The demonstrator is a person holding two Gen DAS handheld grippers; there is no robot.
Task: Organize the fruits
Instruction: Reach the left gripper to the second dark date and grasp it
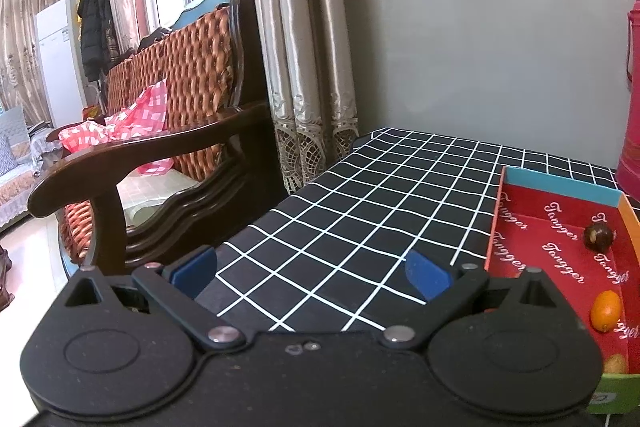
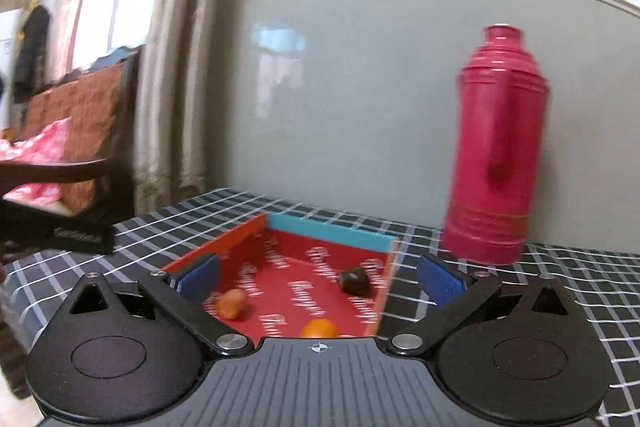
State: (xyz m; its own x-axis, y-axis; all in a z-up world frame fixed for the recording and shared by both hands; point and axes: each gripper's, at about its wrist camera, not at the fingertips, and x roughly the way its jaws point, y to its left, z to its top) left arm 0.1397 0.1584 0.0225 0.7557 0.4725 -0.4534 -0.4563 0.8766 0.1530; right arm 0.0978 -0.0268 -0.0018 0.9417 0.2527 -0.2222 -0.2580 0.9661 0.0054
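Fruits, round and oval (image 2: pixel 353 279), perhaps glossy, lie in a red cardboard tray (image 2: pixel 224 242); both hand-held grippers gape, empty.

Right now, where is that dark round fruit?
The dark fruit lies inside the red box, near its blue far wall, beyond two orange fruits.

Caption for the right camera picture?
Open right gripper faces a red tray of small fruits, pink thermos behind.
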